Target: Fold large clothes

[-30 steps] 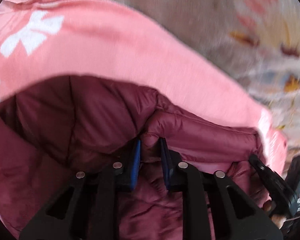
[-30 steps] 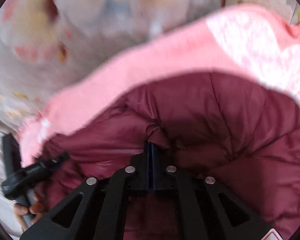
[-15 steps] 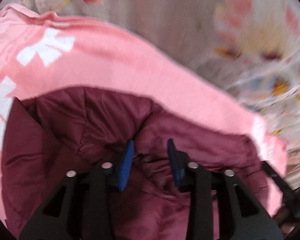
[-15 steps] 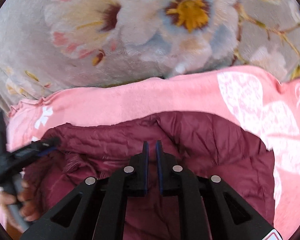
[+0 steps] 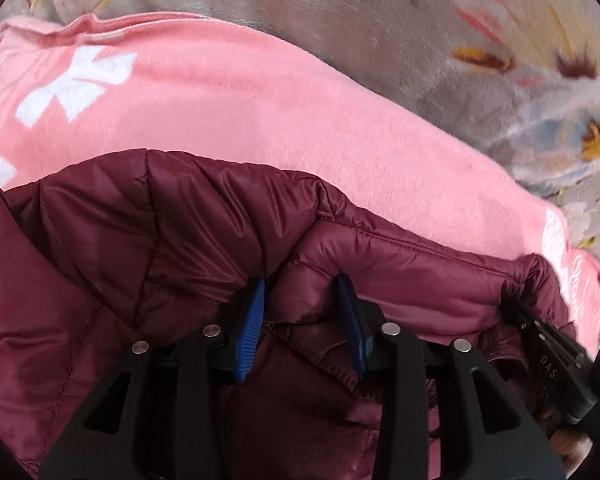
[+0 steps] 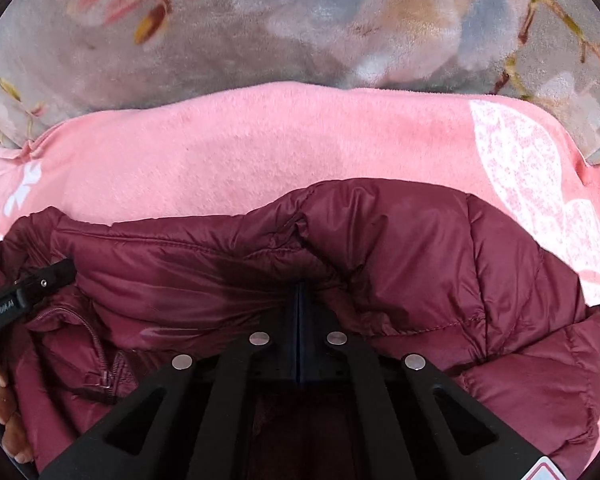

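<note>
Fold in progress: the maroon jacket [image 6: 380, 248] lies on a pink blanket [image 6: 240, 148]. Right tongs [image 6: 299, 300] pinch its edge; left tongs [image 5: 302, 312] stand wide around a fold. Next, judged: close left, carry the edge over.

Both wrist views close above, angled down along own fingers onto maroon jacket [image 5: 180, 248] on pink blanket [image 5: 240, 104]. Left view catches right gripper [image 5: 518, 314] at right edge; right view catches left gripper [image 6: 66, 268] at left edge.
</note>
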Motion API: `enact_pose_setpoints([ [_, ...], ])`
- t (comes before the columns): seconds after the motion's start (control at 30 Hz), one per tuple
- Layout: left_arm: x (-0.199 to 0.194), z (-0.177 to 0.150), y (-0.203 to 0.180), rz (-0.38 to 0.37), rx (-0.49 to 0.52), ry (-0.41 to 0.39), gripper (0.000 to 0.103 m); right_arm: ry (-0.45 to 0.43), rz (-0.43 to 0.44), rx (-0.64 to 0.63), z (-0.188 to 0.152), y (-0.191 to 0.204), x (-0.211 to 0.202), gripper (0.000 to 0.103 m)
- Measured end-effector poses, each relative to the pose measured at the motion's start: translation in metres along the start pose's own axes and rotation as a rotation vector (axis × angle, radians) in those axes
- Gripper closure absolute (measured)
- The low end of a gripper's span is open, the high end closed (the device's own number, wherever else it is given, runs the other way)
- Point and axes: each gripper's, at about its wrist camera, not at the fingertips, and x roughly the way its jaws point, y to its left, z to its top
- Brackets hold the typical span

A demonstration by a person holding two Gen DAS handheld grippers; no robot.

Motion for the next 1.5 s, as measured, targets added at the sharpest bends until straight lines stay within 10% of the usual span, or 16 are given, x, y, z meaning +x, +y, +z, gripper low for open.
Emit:
enact_pose_setpoints([
  [0.77, 0.027, -0.007, -0.038, 0.105, 0.095, -0.041, 0.063, -0.01, 0.023, 0.009, 0.0, 0.012, 0.0, 0.103],
  [0.83, 0.013, -0.009, -0.034, 0.102, 0.074, -0.025, 0.058, -0.013, 0.034, 0.023, -0.006, 0.008, -0.027, 0.095],
  [0.9, -0.024, -0.02, -0.026, 0.046, 0.044, -0.048, 0.031, -0.053, 0.086, 0.053, -0.02, 0.006, -0.072, 0.058],
  [0.97, -0.061, -0.035, -0.015, -0.004, 0.032, -0.083, 0.005, -0.091, 0.13, 0.067, -0.047, 0.004, -0.127, 0.046],
  [1.2, -0.184, -0.146, 0.091, -0.052, -0.023, -0.041, 0.005, -0.102, 0.146, 0.166, -0.212, -0.097, -0.265, 0.033],
  [1.5, -0.248, -0.283, 0.185, -0.135, -0.218, 0.016, 0.005, -0.076, 0.141, 0.287, -0.362, -0.133, -0.323, 0.03],
])
